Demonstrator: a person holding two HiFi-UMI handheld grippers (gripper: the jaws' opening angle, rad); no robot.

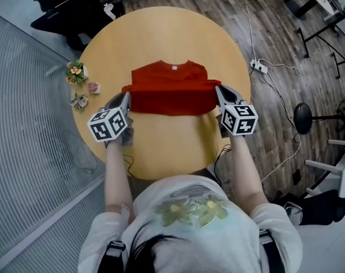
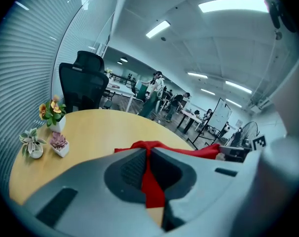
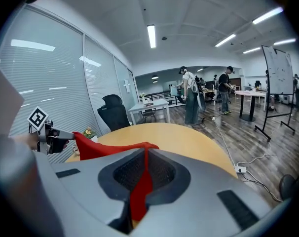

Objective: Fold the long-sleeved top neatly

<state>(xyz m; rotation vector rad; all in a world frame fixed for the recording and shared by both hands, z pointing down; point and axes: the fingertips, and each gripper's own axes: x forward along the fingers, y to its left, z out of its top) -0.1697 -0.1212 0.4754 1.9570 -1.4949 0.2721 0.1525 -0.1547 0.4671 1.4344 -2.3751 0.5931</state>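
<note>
The red top [image 1: 171, 90] lies at the middle of the round table [image 1: 161, 33], with the collar on the far side and the body spread flat. Its near edge is raised off the wood and stretched in a straight line between the two grippers. The left gripper [image 1: 127, 97] is clamped on the left corner of that edge, and the right gripper [image 1: 217, 90] is clamped on the right corner. Each gripper view shows a strip of red cloth pinched between closed jaws. Gripping both corners at the same height keeps the edge taut and level, so the fold line should form square across the body without wrinkling. The far half stays on the table and appears to anchor the garment by its own weight. Judged from this layout, the fold toward the collar is under way and not yet laid down. The small potted plants [image 1: 77, 73] stand at the left rim of the table, well apart from the cloth, so they do not obstruct the fold.
</note>
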